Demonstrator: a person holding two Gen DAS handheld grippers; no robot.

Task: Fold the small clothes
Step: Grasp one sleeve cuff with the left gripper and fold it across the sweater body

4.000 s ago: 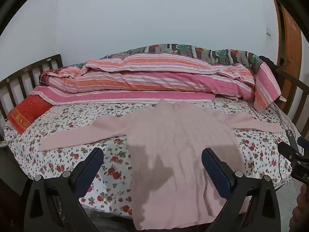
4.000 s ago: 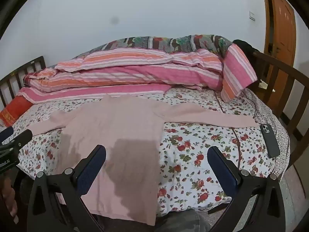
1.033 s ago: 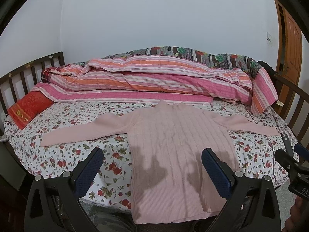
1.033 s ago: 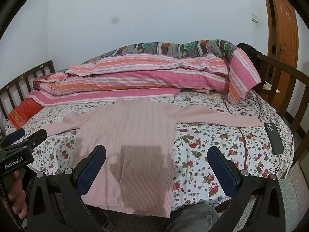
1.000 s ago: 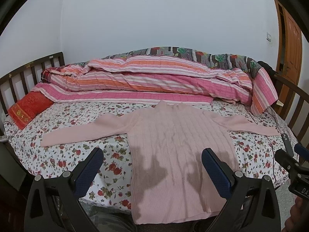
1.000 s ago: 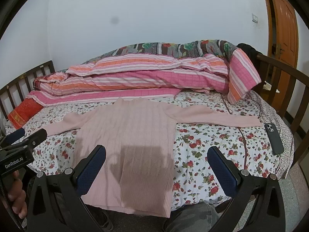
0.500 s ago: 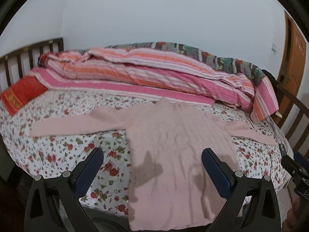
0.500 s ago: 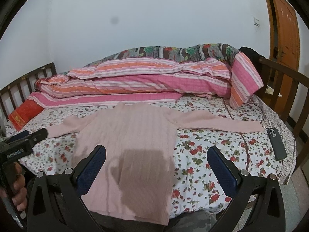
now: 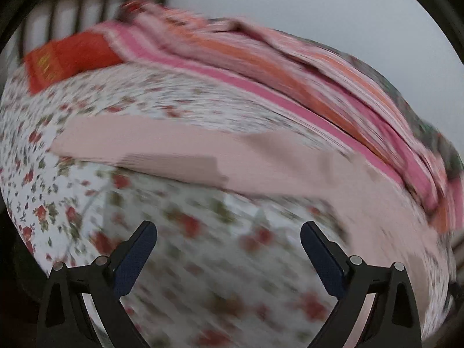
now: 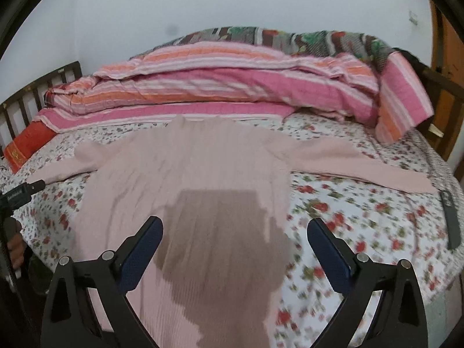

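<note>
A pale pink ribbed sweater lies flat on the floral bedsheet, both sleeves spread out sideways. In the blurred, tilted left wrist view its left sleeve stretches across the sheet just beyond my left gripper, which is open and empty above the sheet. My right gripper is open and empty over the sweater's lower body. The left gripper also shows at the left edge of the right wrist view.
A striped pink and orange quilt is piled along the back. A red pillow lies at the left by the wooden rail. A dark phone lies at the sheet's right edge.
My left gripper has swung left and down toward the sweater's left sleeve, blurring its view. My right gripper has moved in closer over the sweater's body.
</note>
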